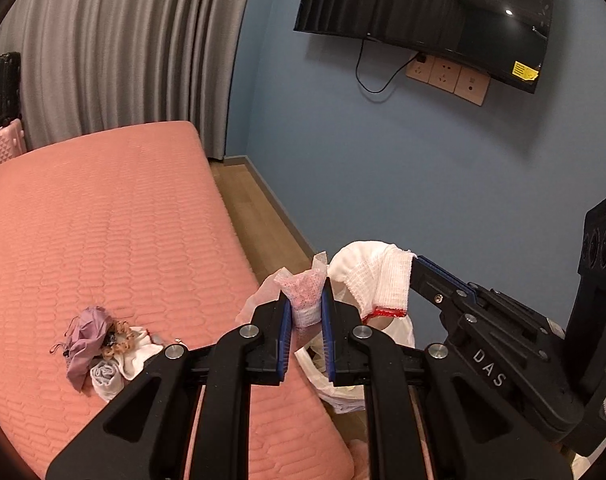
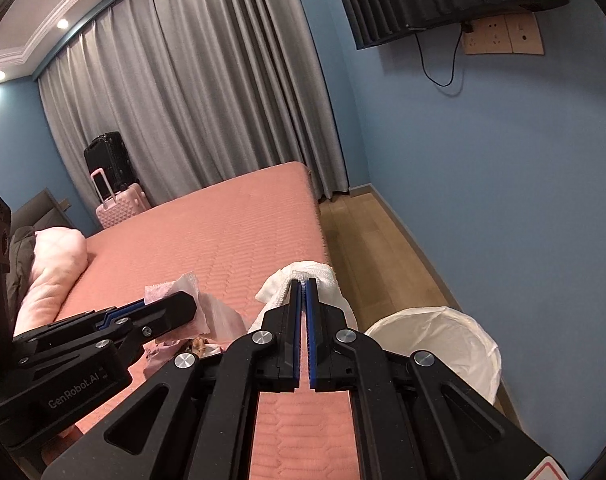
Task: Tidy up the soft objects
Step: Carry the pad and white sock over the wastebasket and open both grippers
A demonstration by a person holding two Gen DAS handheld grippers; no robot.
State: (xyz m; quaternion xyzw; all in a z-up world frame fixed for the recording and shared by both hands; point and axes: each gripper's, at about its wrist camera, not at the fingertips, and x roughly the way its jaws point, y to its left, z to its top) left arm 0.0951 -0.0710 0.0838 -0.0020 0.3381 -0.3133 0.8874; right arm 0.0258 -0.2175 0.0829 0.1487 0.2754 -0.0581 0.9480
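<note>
Above the near right corner of the pink mattress [image 1: 115, 232], in your left wrist view, your left gripper [image 1: 307, 320] is pinching a pink speckled cloth [image 1: 303, 292], while your right gripper [image 1: 419, 268] is clamping a white ribbed cloth [image 1: 379, 276] just right of it. A pile of soft items [image 1: 103, 344] is lying on the mattress, left.

Seen from your right wrist, the right gripper [image 2: 304, 292] is squeezing the white ribbed cloth [image 2: 315, 272] tight, over the mattress edge beside a white-lined bin [image 2: 443, 332].
</note>
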